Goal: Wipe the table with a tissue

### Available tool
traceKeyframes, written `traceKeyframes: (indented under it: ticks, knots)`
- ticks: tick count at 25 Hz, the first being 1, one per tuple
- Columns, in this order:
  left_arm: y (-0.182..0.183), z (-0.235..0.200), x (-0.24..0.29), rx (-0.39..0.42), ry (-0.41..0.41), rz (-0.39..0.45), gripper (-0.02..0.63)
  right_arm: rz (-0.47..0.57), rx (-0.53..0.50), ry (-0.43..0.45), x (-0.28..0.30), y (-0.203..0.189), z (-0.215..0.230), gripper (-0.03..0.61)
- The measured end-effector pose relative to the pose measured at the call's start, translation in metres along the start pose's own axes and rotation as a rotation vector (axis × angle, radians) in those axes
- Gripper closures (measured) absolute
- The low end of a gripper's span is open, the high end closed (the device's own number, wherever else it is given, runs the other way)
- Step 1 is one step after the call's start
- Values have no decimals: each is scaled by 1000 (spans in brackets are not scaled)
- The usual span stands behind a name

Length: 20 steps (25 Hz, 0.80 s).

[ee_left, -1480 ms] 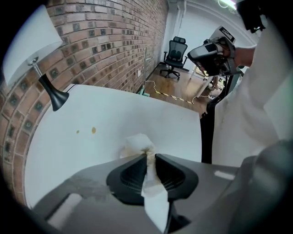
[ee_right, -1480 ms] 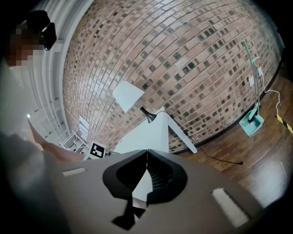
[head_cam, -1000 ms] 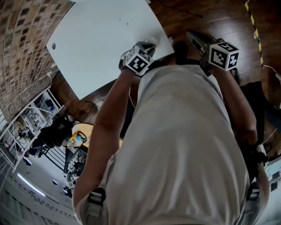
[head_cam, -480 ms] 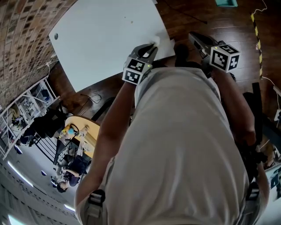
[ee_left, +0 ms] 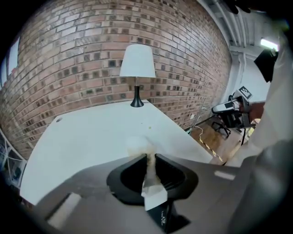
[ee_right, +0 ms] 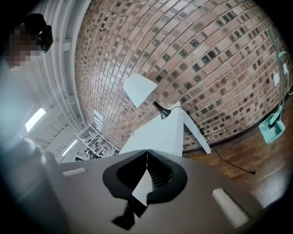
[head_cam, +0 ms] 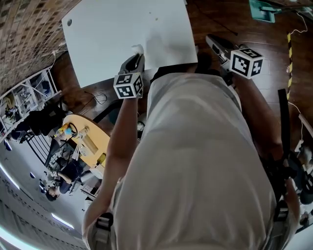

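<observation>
Clamped on the tissue [ee_left: 139, 145] at the left gripper [ee_left: 151, 157], jaws nearly together, with the white wad bulging just past the tips. Held over the near edge of the white table [head_cam: 122, 29], about midway along it; contact with the surface not determinable. Ahead of the wad, to the far side and both ways across: the bare tabletop, with a small speck [head_cam: 157, 19] farther in. Judged: next wiping stroke to run from the near edge toward the far side. Closed on nothing at the right gripper [ee_right: 146, 153], off the table's right side above the wooden floor [head_cam: 230, 14]. Clearly nearer to the work: the left.
</observation>
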<state>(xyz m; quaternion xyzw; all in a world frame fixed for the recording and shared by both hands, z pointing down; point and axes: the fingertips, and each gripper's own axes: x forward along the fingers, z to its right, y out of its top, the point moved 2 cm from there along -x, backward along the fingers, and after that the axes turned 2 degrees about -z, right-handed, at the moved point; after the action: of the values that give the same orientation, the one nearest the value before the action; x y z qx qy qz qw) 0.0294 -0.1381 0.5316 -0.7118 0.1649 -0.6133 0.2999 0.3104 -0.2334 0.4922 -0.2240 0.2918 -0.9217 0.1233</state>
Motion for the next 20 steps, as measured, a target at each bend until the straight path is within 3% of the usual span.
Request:
traceKeyframes:
  ticks: [7,13,20]
  knots:
    - [-23,-7,-15,-61,32,-15,546,-67,-12,33,26,-5,-8,571]
    - [-26,-12,-12,-68,12,-18,546,-87,-26,48,48,-6,-19,571]
    - [6,-16,19,-28,-54,-12,546,-87,-38,25,62,2,-23,571]
